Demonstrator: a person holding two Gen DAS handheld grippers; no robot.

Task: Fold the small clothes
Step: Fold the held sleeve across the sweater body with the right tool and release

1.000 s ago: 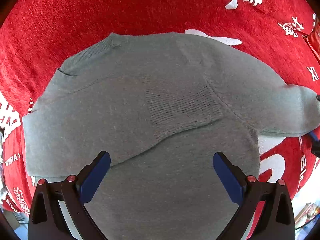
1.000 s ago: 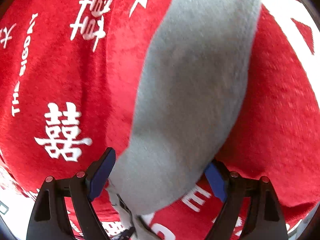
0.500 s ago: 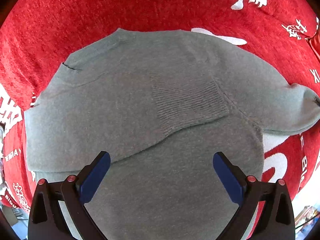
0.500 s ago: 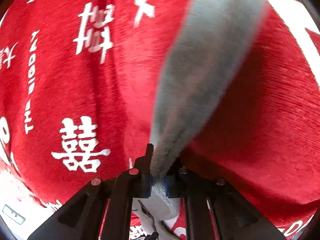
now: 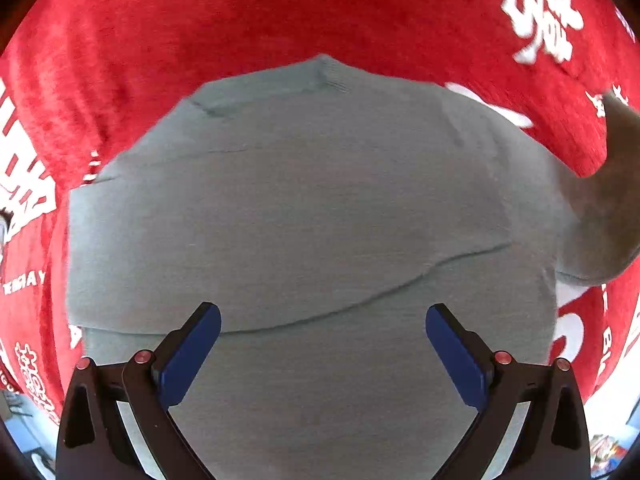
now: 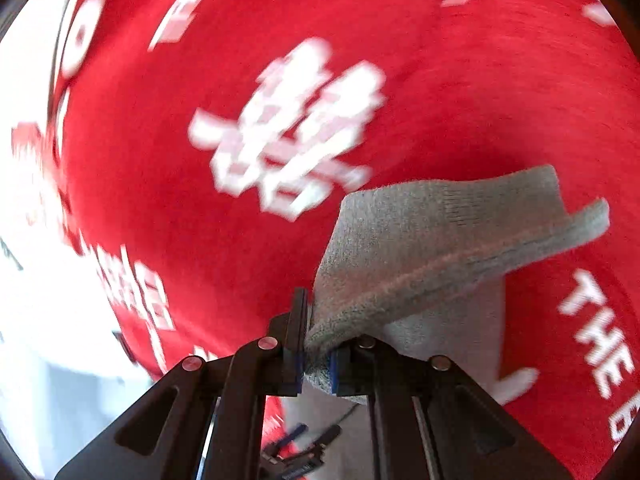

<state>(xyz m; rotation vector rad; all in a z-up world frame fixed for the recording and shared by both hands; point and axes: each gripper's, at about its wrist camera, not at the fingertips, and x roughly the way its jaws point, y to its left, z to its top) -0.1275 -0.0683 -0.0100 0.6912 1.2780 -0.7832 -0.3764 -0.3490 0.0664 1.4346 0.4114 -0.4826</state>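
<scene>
The grey sweater (image 5: 312,216) is lying flat on the red cloth (image 5: 248,12) printed with white characters, directly beneath and ahead of the left gripper (image 5: 323,344). One sleeve is already lying folded across the body, its lower edge forming a crease line just ahead of the left fingertips. The left fingers (image 5: 192,354) are standing spread wide, holding nothing, hovering over the lower body of the garment; judged from this, the left hand is waiting clear so as not to pin or drag the knit while the other side is worked.

The right gripper (image 6: 316,354) is pinching the right sleeve (image 6: 440,236) near its ribbed cuff, fingers pressed together on the fabric. The cuff end is drooping free beyond and to the right of the fingertips, well clear of the cloth. The grip near the cuff appears chosen so the whole sleeve follows in one piece. In the left wrist view the same sleeve (image 5: 604,208) is rising off the cloth to the right of the left fingers.

Heavy blur is obscuring background detail in the right wrist view. The second sleeve fold is judged in hand, not yet laid.
</scene>
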